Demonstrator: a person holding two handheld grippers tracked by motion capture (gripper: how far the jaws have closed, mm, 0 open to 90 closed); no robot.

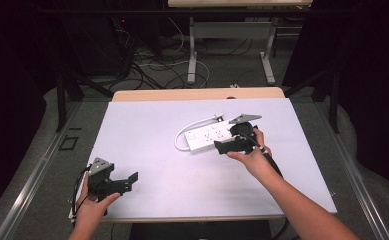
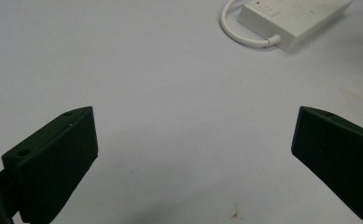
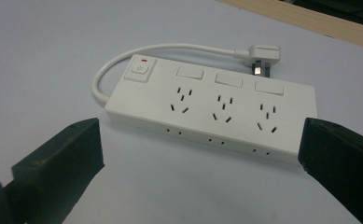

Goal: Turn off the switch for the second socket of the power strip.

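Starting at the left: left claw (image 1: 127, 180) parked near the front-left corner of the tabletop (image 1: 147, 135), jaws spread wide, nothing between them. Bare white surface ahead of it in the left gripper view; strip (image 2: 291, 21) seen far off at the upper right, well apart from this claw. No part in the work at present, by the look of it.

Moving to centre: white power strip (image 1: 209, 136) lying flat, sockets up, right of the tabletop's middle. Three sockets, rocker switch (image 3: 141, 69) with a small red mark at its left end in the right gripper view. Short cord (image 3: 123, 58) looping out of the switch end and back along the far side, ending in the plug (image 3: 262, 57), loose on the surface just beyond the strip. Plug not inserted in anything.

Further right: right claw (image 1: 222, 148) at the strip's near edge, jaws wide, one at each side of the right gripper view with the strip lying past them. No pad seen touching the casing; whether the tips brush it cannot be told from above.

Progress, as a judgement: approach stage only. Strip not gripped, not lifted, not shifted as far as can be read. Left to do: close on the strip or its plug, then whatever handling follows.
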